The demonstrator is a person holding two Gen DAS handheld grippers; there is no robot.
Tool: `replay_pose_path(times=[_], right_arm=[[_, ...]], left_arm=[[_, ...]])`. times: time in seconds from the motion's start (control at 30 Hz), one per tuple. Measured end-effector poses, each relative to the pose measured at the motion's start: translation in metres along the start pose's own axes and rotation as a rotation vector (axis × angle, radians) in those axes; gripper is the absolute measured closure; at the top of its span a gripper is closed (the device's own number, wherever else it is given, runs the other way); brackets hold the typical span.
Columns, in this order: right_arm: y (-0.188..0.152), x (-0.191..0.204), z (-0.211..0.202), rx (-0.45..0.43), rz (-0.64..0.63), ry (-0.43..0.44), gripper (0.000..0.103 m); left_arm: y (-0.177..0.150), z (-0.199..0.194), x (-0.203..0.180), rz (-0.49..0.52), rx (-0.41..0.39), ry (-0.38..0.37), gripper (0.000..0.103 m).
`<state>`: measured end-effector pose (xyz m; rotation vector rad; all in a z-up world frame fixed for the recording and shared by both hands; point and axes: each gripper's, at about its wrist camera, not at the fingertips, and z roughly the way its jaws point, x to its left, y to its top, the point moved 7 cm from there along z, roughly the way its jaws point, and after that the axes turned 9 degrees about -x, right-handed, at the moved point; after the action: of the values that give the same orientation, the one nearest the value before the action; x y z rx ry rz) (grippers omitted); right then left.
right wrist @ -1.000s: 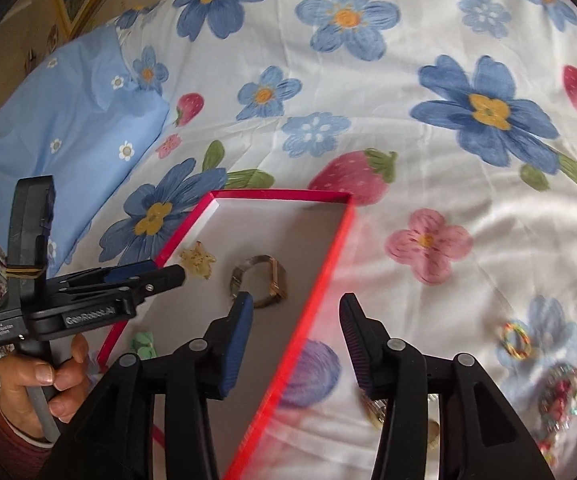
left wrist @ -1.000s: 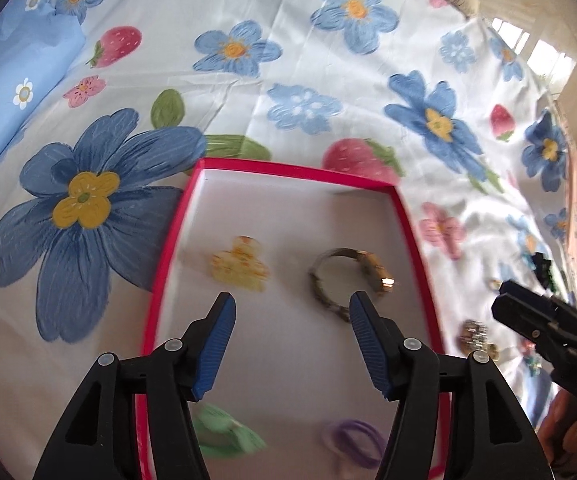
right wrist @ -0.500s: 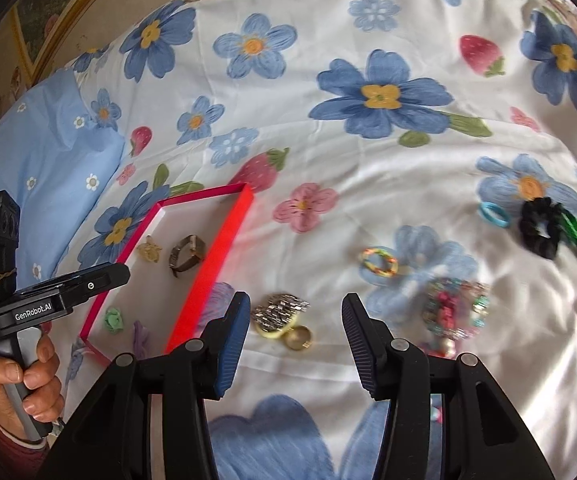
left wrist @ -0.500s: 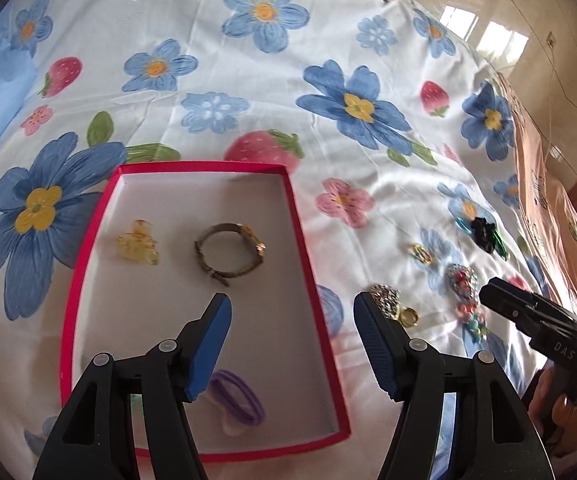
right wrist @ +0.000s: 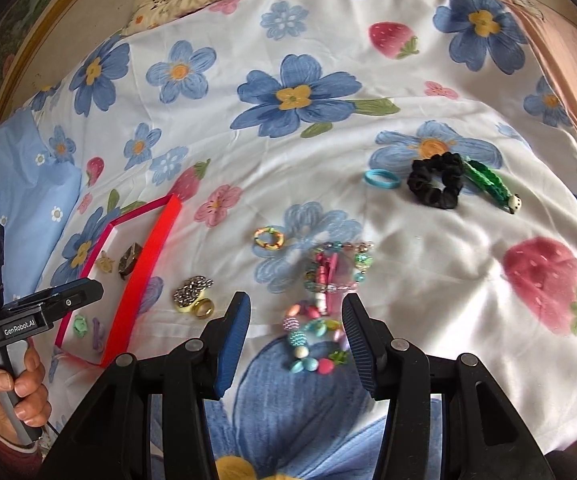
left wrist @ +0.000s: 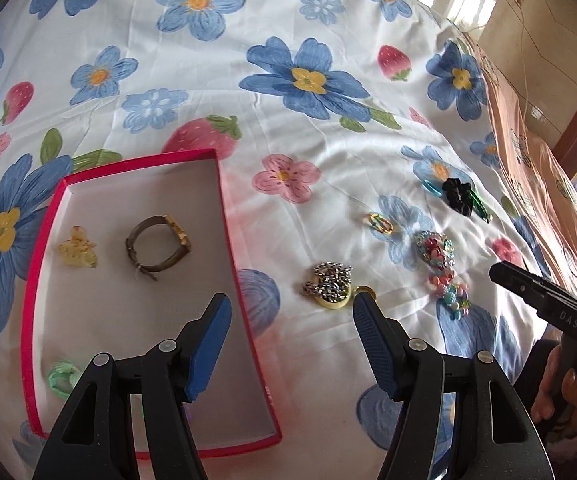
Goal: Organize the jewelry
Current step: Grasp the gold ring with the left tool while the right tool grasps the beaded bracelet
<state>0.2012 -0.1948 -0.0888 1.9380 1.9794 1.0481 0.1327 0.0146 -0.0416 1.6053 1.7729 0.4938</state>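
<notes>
A red-rimmed box [left wrist: 232, 240] lies on the floral sheet and holds a gold watch [left wrist: 156, 246], a yellow clip [left wrist: 77, 249] and a green hair tie [left wrist: 62, 378]. My left gripper [left wrist: 288, 340] is open and empty over the box's right rim. To its right lie a silver chain with gold rings [left wrist: 330, 286] and beaded bracelets [left wrist: 434, 248]. My right gripper [right wrist: 294, 332] is open and empty, hovering over a colourful bead bracelet [right wrist: 312, 336]. The box also shows in the right wrist view [right wrist: 144, 276], as does the chain [right wrist: 192, 294].
Further right lie a small multicoloured ring [right wrist: 268, 239], a blue band [right wrist: 382, 179], a black scrunchie [right wrist: 434, 184] and a green clip [right wrist: 488, 186]. A blue pillow [right wrist: 12, 184] lies at the left and a pink blanket [right wrist: 560, 40] along the right.
Both grippers have swung to the right, away from the box interior toward the loose jewelry on the sheet. Both stayed open and empty.
</notes>
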Motion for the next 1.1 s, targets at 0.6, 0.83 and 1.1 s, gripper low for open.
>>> replay_pose_path(times=[0.6, 0.83, 1.1], right_arm=[[0.005, -0.033, 0.036, 0.042, 0.006, -0.054, 0.062], [0.004, -0.04, 0.055, 0.072, 0.016, -0.065, 0.062], [-0.005, -0.049, 0.072, 0.109, 0.026, -0.09, 0.071]], left_arm=[[-0.012, 0.072, -0.067, 0.135, 0.108, -0.115, 0.064], [-0.018, 0.099, -0.074, 0.16, 0.155, -0.114, 0.067], [-0.021, 0.118, -0.076, 0.169, 0.173, -0.102, 0.077]])
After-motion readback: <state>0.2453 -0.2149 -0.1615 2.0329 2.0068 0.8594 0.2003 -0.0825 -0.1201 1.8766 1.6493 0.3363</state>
